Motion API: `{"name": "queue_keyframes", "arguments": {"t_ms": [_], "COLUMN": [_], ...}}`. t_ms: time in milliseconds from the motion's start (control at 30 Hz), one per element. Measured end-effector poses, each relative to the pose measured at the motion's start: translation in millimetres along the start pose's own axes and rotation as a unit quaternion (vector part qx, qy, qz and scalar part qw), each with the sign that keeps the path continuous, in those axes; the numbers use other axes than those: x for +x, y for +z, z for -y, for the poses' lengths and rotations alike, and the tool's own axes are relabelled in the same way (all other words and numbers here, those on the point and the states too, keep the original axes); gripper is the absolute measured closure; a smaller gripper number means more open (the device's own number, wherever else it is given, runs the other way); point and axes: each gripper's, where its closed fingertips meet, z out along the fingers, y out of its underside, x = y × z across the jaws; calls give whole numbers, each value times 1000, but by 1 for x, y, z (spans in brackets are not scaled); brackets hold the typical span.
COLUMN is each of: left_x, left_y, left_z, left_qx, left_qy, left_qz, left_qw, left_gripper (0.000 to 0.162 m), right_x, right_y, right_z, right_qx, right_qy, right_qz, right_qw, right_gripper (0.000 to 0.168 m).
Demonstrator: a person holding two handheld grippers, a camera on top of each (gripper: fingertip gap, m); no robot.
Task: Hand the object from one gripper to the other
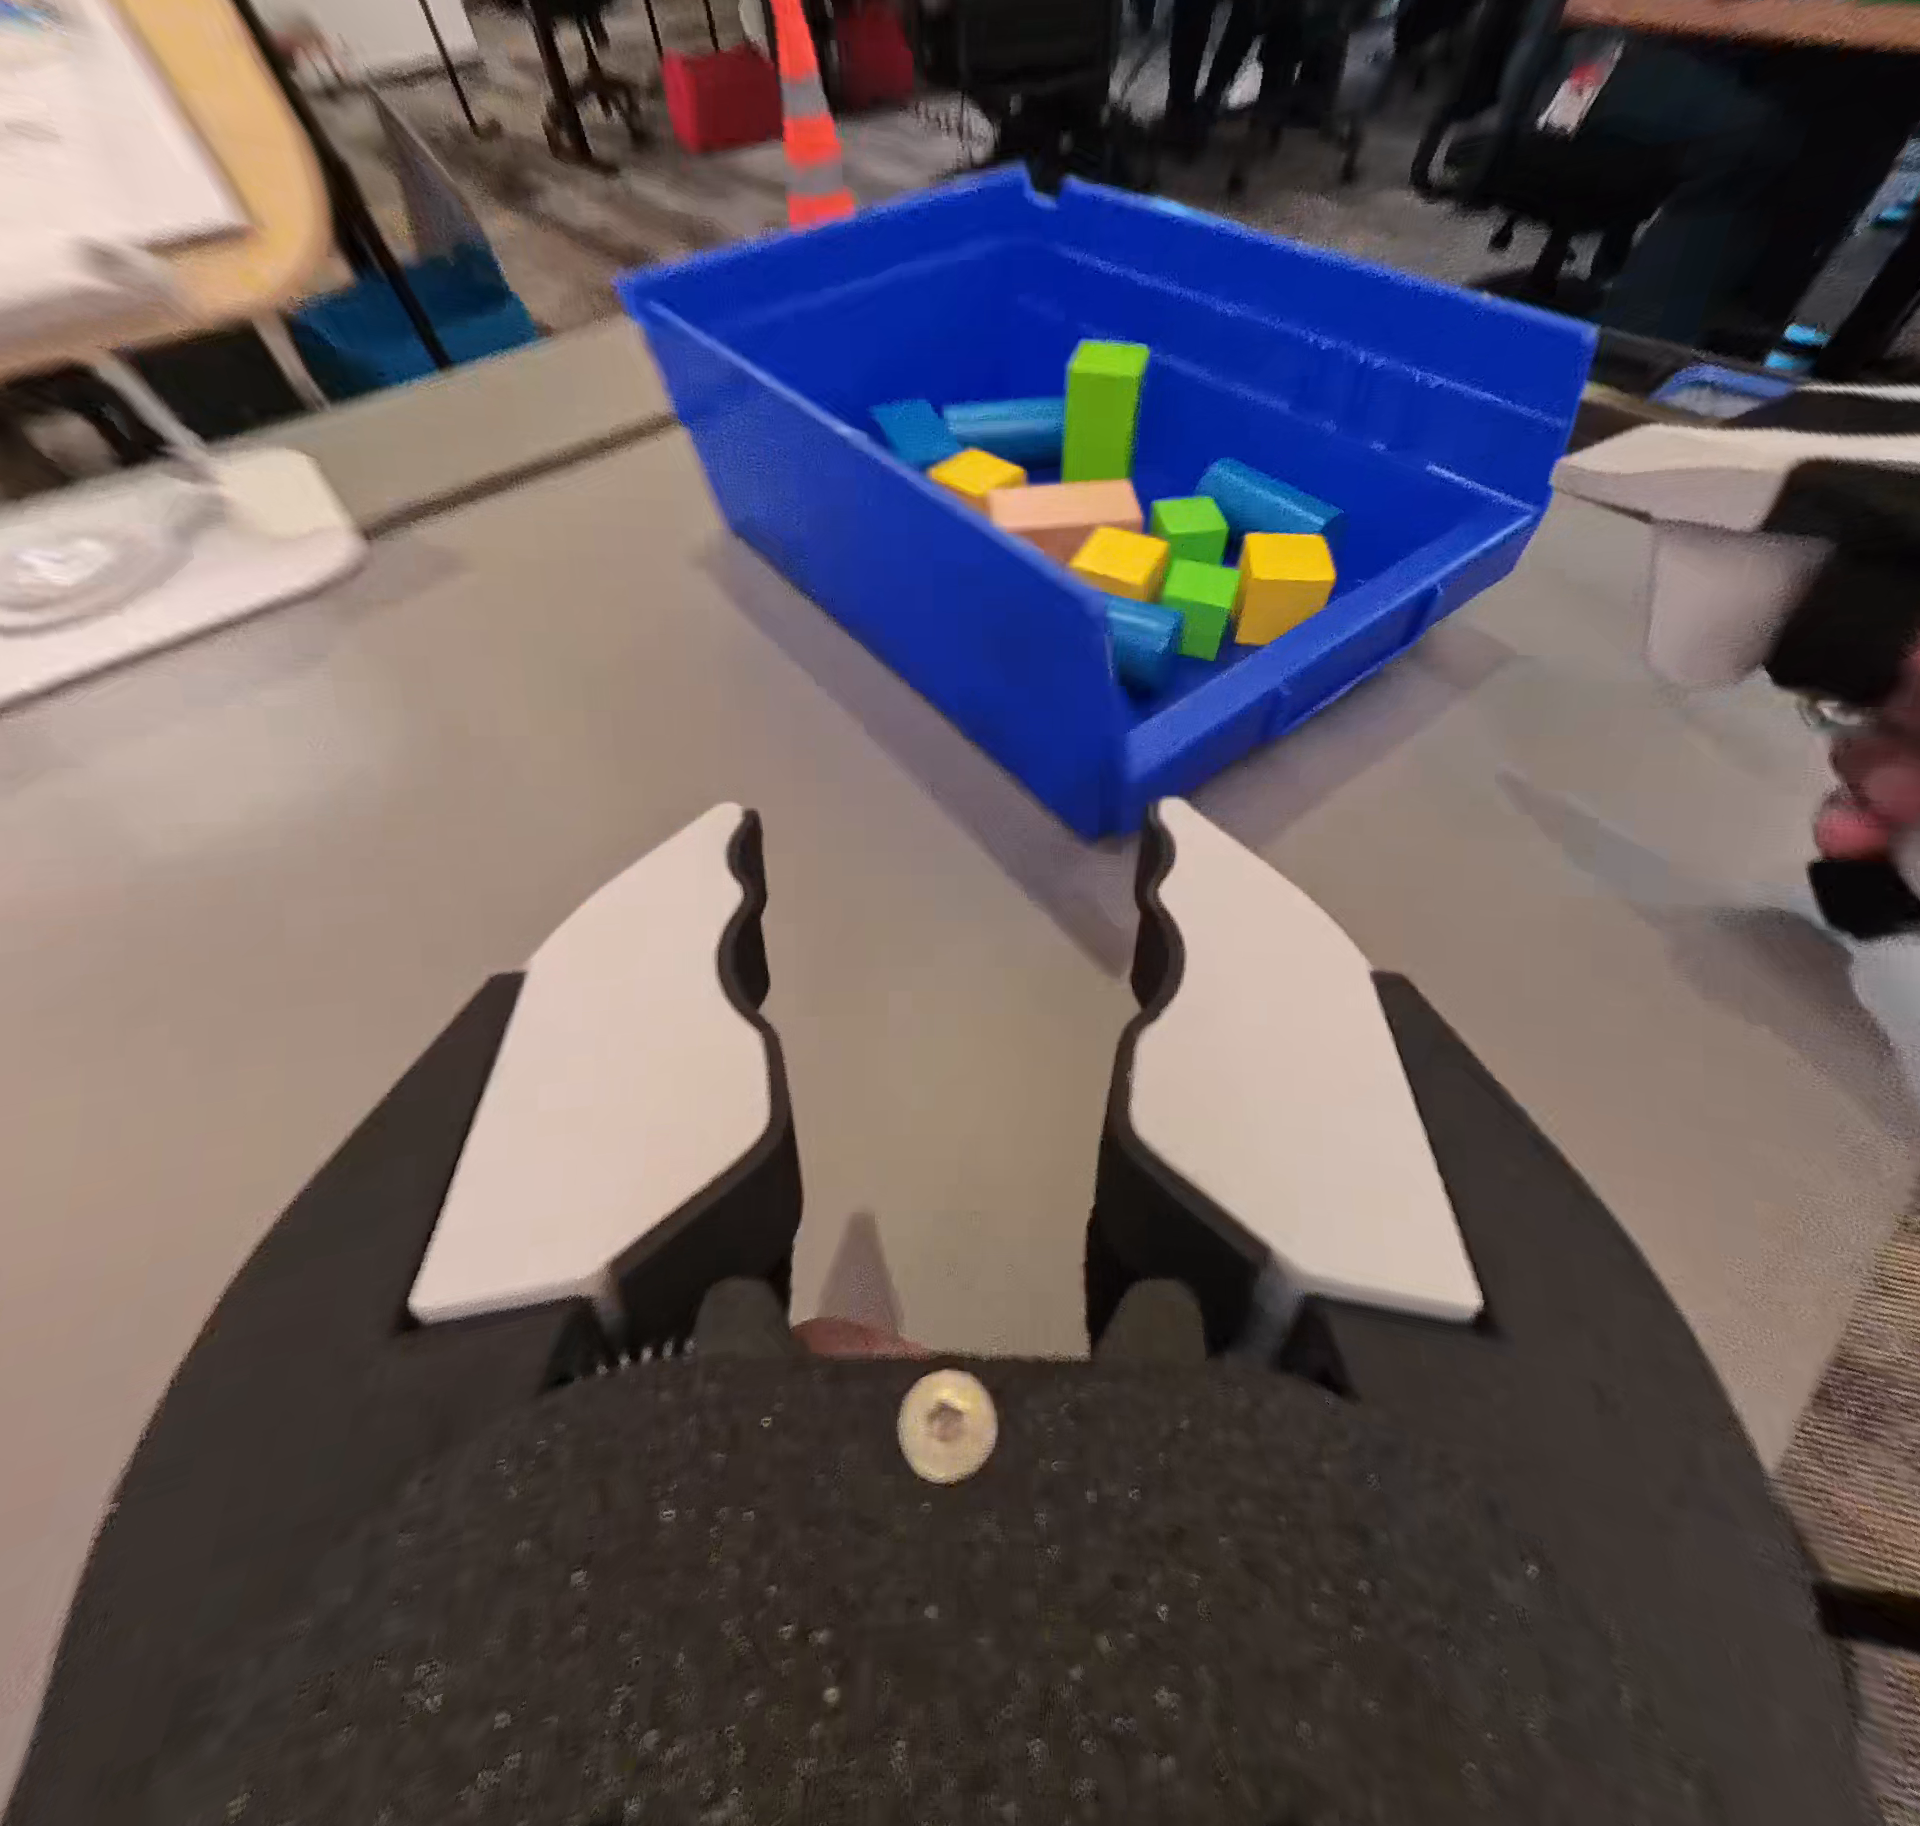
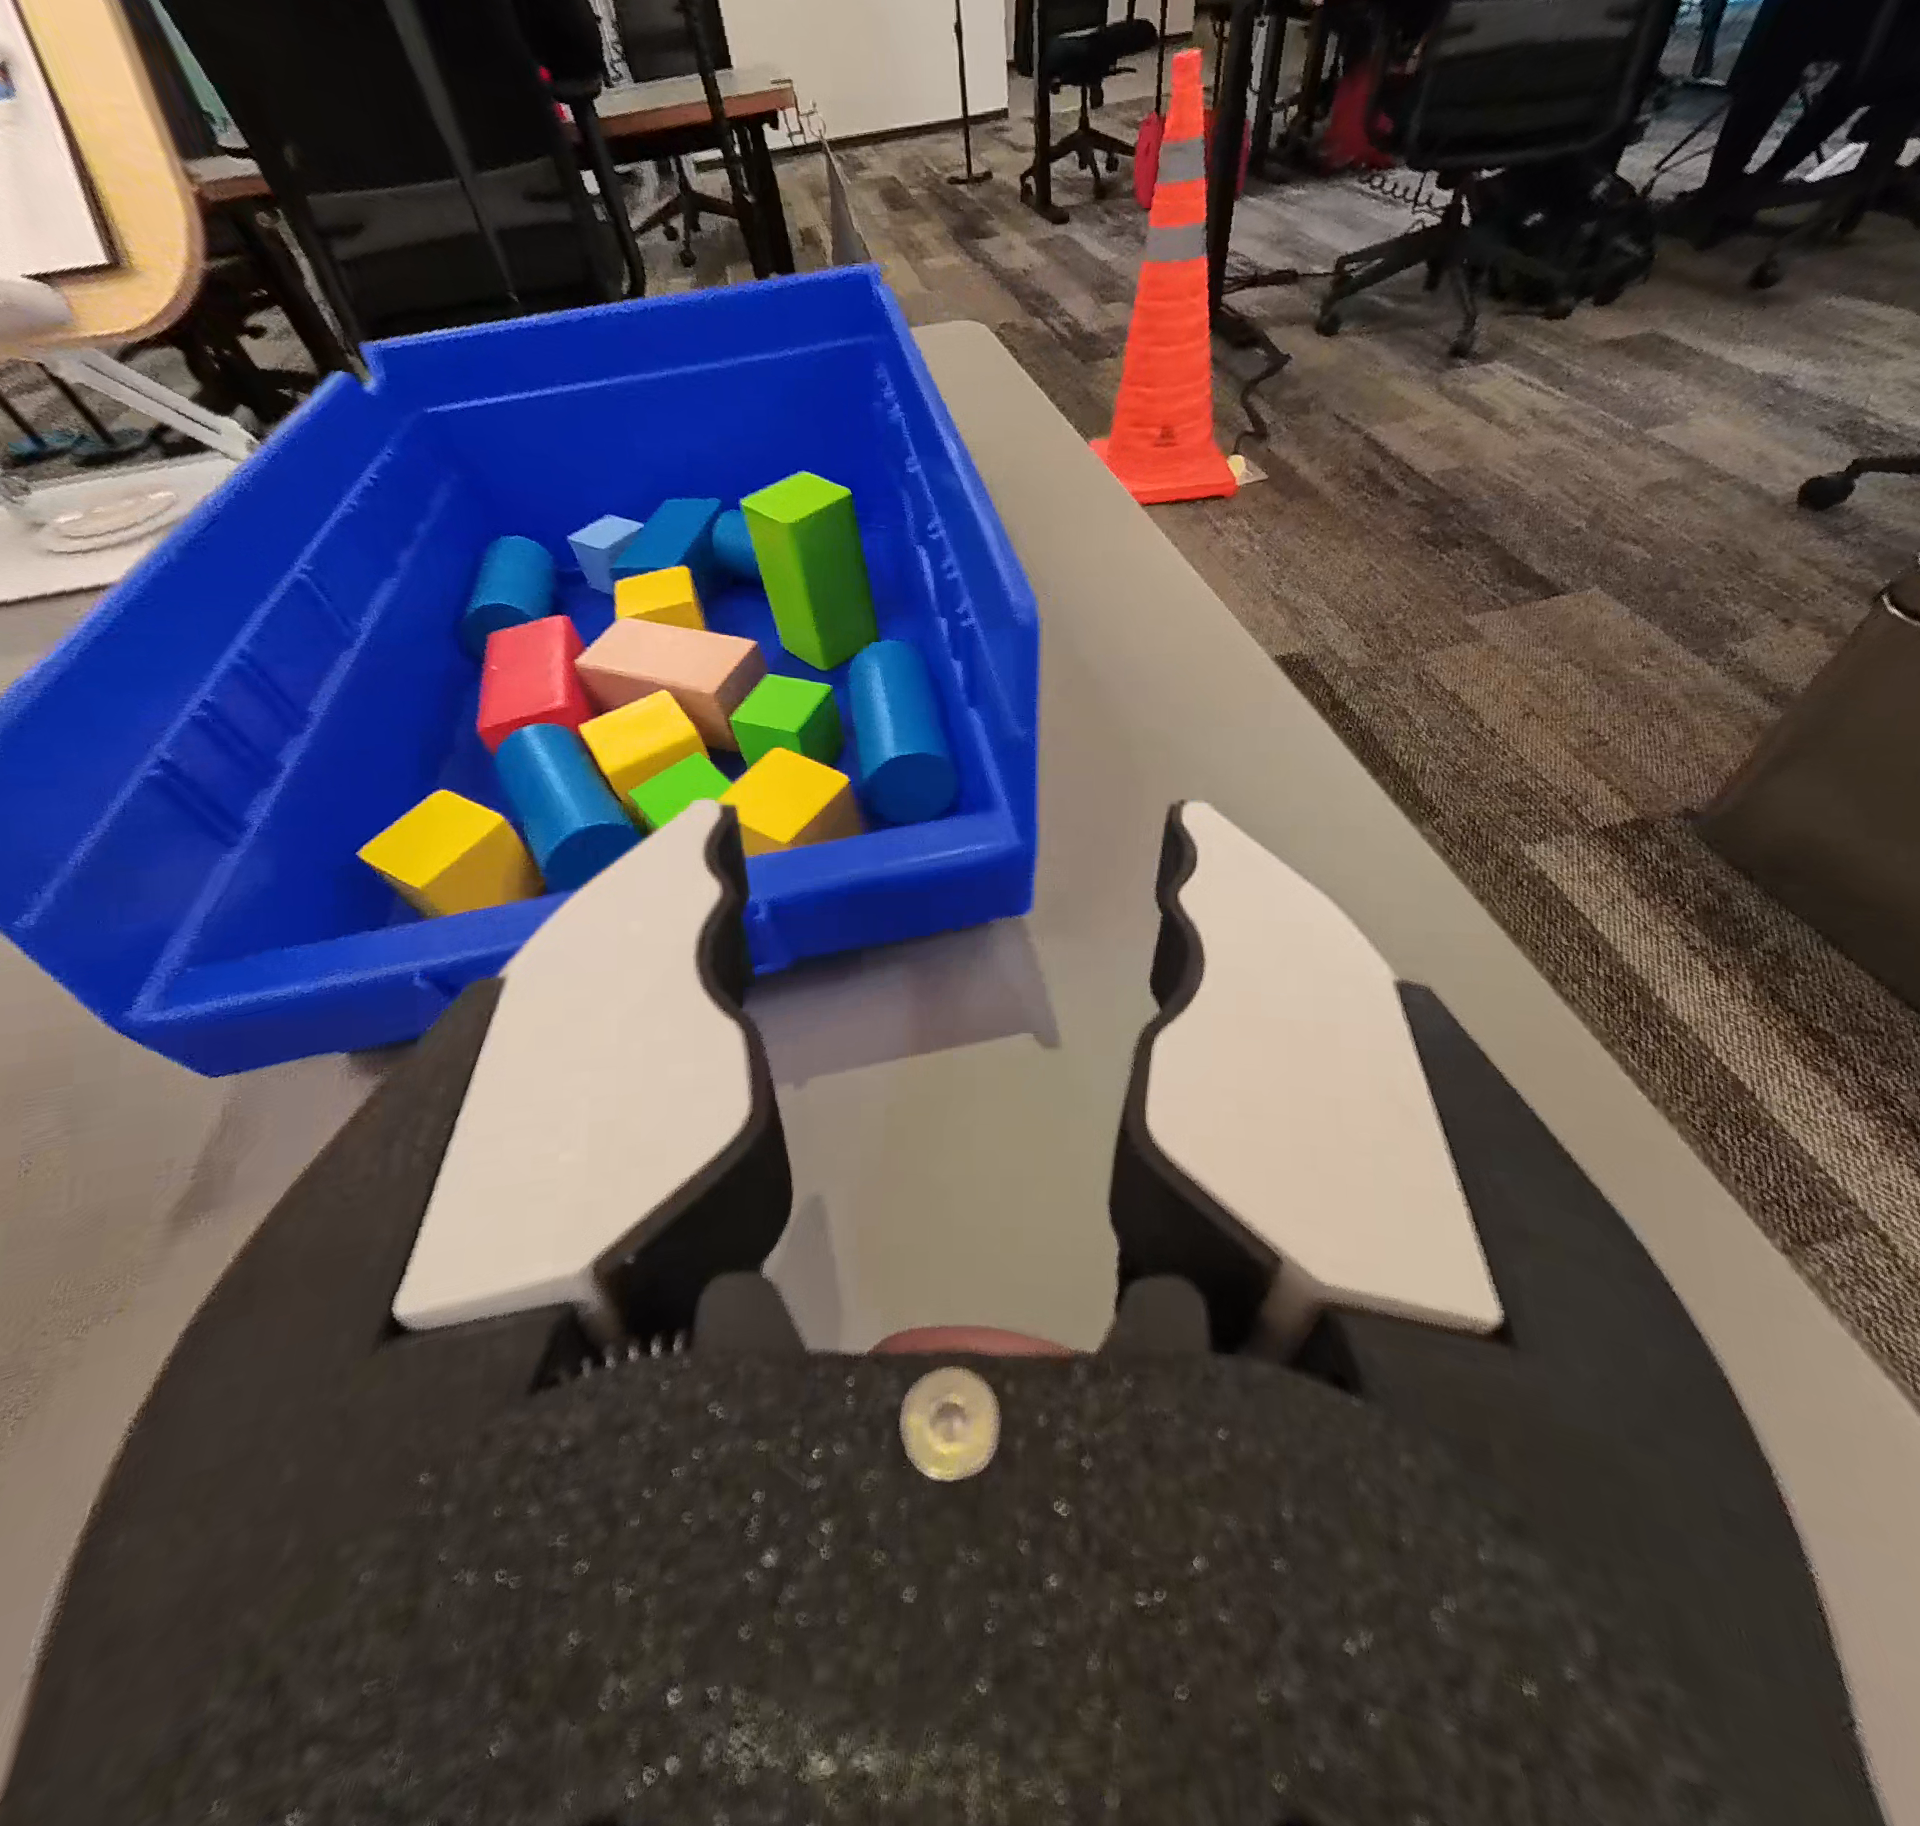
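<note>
- We see our left claw (image 1: 948, 820) spread wide with nothing between its white fingers (image 1: 623, 1070); it hangs over bare grey bench (image 1: 416, 841), just short of the near corner of the blue bin (image 1: 904, 592).
- Our right claw (image 2: 951, 820) is spread wide too and holds nothing; its left fingertip overlaps the bin's (image 2: 260, 654) front wall in the right wrist view, while the rest of it sits over the bench (image 2: 1091, 633).
- In the left wrist view we catch the right claw (image 1: 1683, 488) at the right edge, beside the bin's right side, with part of a hand (image 1: 1870, 800) under it.
- All the blocks lie inside the bin, which rests on the bench; neither claw touches any of them.
- We count among them a tall green block (image 2: 805, 566) standing on end near the far right, a pale pink block (image 2: 675, 670) lying flat in the middle, a red block (image 2: 530, 675) to its left, and several blue cylinders (image 2: 899, 727).
- Yellow blocks (image 2: 452, 851) and small green blocks (image 2: 784, 716) fill the front of the pile, packed against one another.
- An orange cone (image 2: 1169, 322) stands on the floor beyond the bench's right edge.
- Office chairs (image 2: 1507, 114) and desks sit farther back.
</note>
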Motion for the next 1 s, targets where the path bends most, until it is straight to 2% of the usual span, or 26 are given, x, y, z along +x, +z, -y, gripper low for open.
{"name": "queue_keyframes", "arguments": {"t_ms": [67, 167, 200, 267, 300, 400, 467, 500, 567, 633, 700, 833, 900, 1000], "left_x": [17, 25, 23, 22, 19, -1, -7, -9, -13, -19, -27, -52, -72, -111], "left_y": [43, 87, 97, 107, 106, 98, 94, 92, 86, 79, 70, 42, 18, -25], "left_z": [-2, -7, -8, -6, -6, -7, -8, -9, -11, -14, -17, -11, -1, 13], "left_qx": [-35, -65, -70, -70, -73, -92, -93, -94, -95, -94, -93, -77, -63, -35], "left_qy": [-29, -72, -80, -105, -120, -113, -115, -112, -108, -106, -108, -114, -114, -84], "left_qz": [0, 10, 20, 12, 17, 94, 107, 112, 112, 114, 119, 120, 126, 154], "left_qw": [999, 995, 994, 992, 990, 985, 983, 983, 983, 983, 983, 983, 983, 984], "left_gripper": [93, 95, 101, 123, 128, 151, 154, 156, 158, 158, 158, 158, 158, 158], "right_x": [6, 10, 10, 7, 5, -3, -9, -5, 1, -13, -36, -70, -95, -147], "right_y": [0, 3, 5, 13, 17, 28, 35, 37, 38, 37, 39, 32, 21, 7], "right_z": [-2, -3, -3, -5, -7, -11, -16, -18, -17, -12, -14, -13, -8, 5], "right_qx": [-5, -8, -9, -17, -22, -38, -53, -60, -65, -50, -52, -62, -69, -38], "right_qy": [6, 21, 27, 37, 38, 36, 28, 21, 3, -1, 28, 24, 41, 42], "right_qz": [-4, -1, 4, 12, 13, 8, -6, -38, -91, -61, -8, 25, 30, 54], "right_qw": [1000, 1000, 1000, 999, 999, 999, 998, 997, 994, 997, 998, 997, 996, 997], "right_gripper": [91, 91, 92, 92, 92, 97, 103, 107, 122, 132, 162, 165, 166, 166]}}
